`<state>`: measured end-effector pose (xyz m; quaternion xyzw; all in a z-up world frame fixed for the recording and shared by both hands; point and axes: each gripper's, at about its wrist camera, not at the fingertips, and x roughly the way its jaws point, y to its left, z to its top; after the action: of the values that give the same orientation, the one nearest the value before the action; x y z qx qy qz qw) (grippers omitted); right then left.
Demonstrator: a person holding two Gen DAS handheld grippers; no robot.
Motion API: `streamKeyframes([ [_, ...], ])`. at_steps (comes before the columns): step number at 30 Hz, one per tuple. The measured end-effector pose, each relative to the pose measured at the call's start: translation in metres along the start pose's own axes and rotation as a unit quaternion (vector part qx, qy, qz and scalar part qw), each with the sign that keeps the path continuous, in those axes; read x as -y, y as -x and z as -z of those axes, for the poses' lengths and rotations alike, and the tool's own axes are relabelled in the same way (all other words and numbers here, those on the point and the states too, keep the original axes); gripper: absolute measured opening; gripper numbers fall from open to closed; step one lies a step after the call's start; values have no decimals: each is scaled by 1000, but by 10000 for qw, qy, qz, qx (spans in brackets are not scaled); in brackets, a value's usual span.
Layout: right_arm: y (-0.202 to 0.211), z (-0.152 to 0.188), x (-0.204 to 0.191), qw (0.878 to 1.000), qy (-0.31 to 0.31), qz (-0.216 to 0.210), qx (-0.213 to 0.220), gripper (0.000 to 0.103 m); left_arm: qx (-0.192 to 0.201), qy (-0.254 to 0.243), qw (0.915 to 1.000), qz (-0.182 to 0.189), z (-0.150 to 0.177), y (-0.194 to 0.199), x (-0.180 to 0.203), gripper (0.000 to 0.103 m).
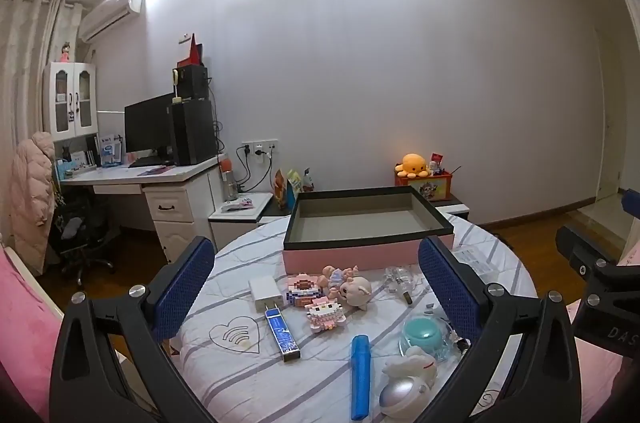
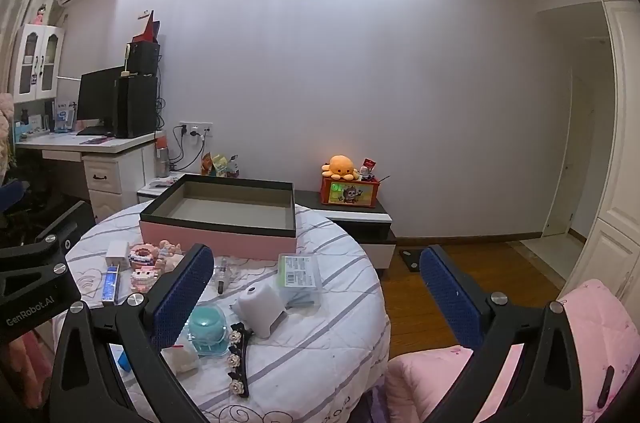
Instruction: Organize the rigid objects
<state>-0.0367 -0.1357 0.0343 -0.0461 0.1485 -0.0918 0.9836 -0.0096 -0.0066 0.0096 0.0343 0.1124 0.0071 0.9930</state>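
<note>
Pink-sided and black-rimmed, the open box point(image 1: 366, 223) sits empty at the far side of the round surface point(image 1: 240, 363), which wears a white cloth with grey stripes. Nearer than the box lies a scatter of small things: a white charger point(image 1: 265, 292) on the left, a blue rectangular stick point(image 1: 283, 334) just near of it, two pink brick-built figures point(image 1: 316, 301) and a pale doll point(image 1: 352, 283) in the middle, a blue tube point(image 1: 361, 377) lying lengthwise, a teal round jar point(image 1: 423, 335) and a white rabbit-shaped toy point(image 1: 408, 383) at the near right.

From the right wrist view, a white domed gadget point(image 2: 260, 309), a clear case of small parts point(image 2: 300, 273) and a black flowered hair clip point(image 2: 238, 355) lie on the right half.

Left tool point(image 1: 316, 299) hangs over the near edge, jaws spread wide apart, gripping nothing. Right tool point(image 2: 316, 299) hangs at the right edge, likewise wide apart and empty, partly over the wooden floor point(image 2: 420, 303).
</note>
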Motion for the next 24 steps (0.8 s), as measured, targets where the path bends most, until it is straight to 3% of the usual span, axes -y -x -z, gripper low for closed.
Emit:
streamKeyframes([
  [24,-1,1,2,9999,-16,-36,-131,103,51,26,10000,29,4,2,-2,103],
])
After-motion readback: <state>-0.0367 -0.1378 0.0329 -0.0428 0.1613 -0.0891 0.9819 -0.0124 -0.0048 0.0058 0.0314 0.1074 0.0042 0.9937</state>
